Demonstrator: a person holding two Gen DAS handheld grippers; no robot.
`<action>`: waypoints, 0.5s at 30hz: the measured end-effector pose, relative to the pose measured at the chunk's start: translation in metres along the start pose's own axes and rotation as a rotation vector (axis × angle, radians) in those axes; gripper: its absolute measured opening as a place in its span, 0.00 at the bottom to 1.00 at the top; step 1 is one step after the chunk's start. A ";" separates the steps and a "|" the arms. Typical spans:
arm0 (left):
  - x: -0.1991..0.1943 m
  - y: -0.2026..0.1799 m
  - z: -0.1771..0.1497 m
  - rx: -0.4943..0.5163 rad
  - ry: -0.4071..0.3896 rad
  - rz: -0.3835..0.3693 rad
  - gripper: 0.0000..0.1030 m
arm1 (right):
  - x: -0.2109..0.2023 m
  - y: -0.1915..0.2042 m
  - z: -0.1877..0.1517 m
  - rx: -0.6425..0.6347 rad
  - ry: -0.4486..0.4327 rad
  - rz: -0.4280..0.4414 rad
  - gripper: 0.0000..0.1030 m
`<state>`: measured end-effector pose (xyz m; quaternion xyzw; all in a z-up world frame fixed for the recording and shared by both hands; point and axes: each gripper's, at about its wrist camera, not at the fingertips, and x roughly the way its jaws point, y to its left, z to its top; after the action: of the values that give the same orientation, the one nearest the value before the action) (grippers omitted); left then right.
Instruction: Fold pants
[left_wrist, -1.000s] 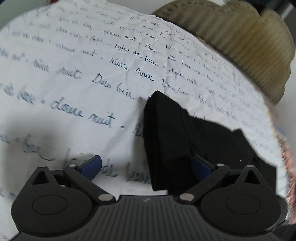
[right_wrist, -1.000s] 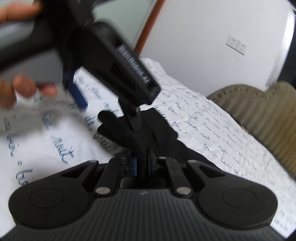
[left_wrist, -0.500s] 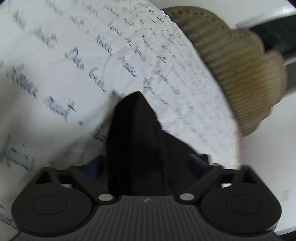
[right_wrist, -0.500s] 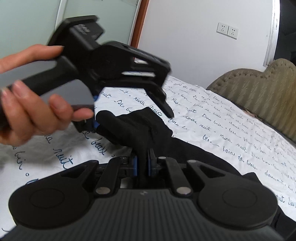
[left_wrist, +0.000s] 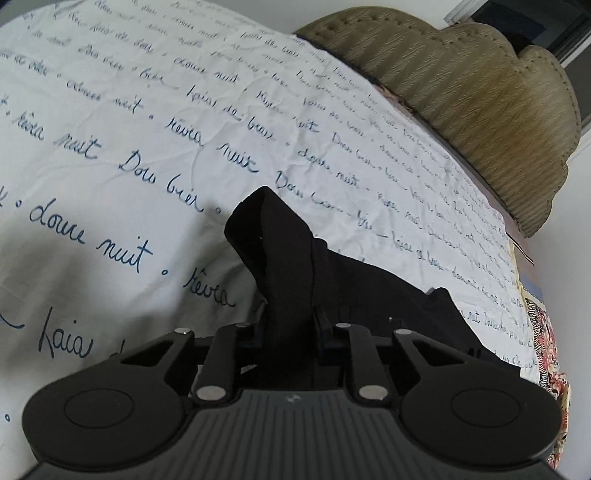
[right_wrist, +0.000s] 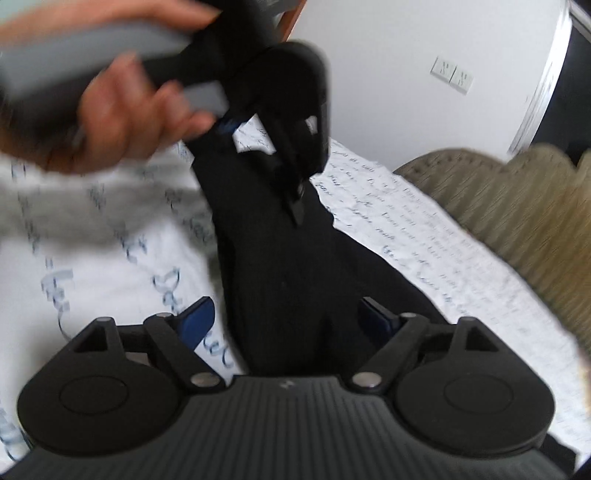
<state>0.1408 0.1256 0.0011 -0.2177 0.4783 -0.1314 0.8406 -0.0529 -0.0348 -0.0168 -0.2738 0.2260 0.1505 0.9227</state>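
Observation:
The black pants (left_wrist: 369, 295) lie bunched on a white sheet with blue handwriting (left_wrist: 147, 129). My left gripper (left_wrist: 290, 325) is shut on a fold of the pants, which rises in a peak ahead of the fingers. In the right wrist view the pants (right_wrist: 280, 266) hang stretched up to the left gripper (right_wrist: 295, 206), held by a hand at the upper left. My right gripper (right_wrist: 284, 317) is open, its blue pads (right_wrist: 195, 319) spread on either side of the cloth.
An olive upholstered headboard (left_wrist: 461, 85) stands at the far right of the bed. A patterned cloth (left_wrist: 550, 354) shows at the bed's right edge. A white wall with sockets (right_wrist: 452, 75) is behind.
My left gripper has closed on the pants and lifted them. My right gripper, shut on the pants before, has opened and let go.

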 end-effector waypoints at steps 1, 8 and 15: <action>-0.003 -0.002 0.000 0.000 -0.003 0.000 0.18 | 0.001 0.004 -0.002 -0.018 0.009 -0.025 0.81; -0.023 -0.023 0.002 0.012 -0.027 -0.036 0.17 | -0.015 0.010 -0.028 -0.067 0.043 -0.126 0.80; -0.031 -0.057 -0.004 0.078 -0.070 -0.006 0.16 | -0.006 -0.006 -0.032 -0.024 0.046 -0.106 0.50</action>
<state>0.1205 0.0887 0.0507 -0.1907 0.4425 -0.1447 0.8642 -0.0667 -0.0587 -0.0347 -0.2996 0.2305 0.0976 0.9206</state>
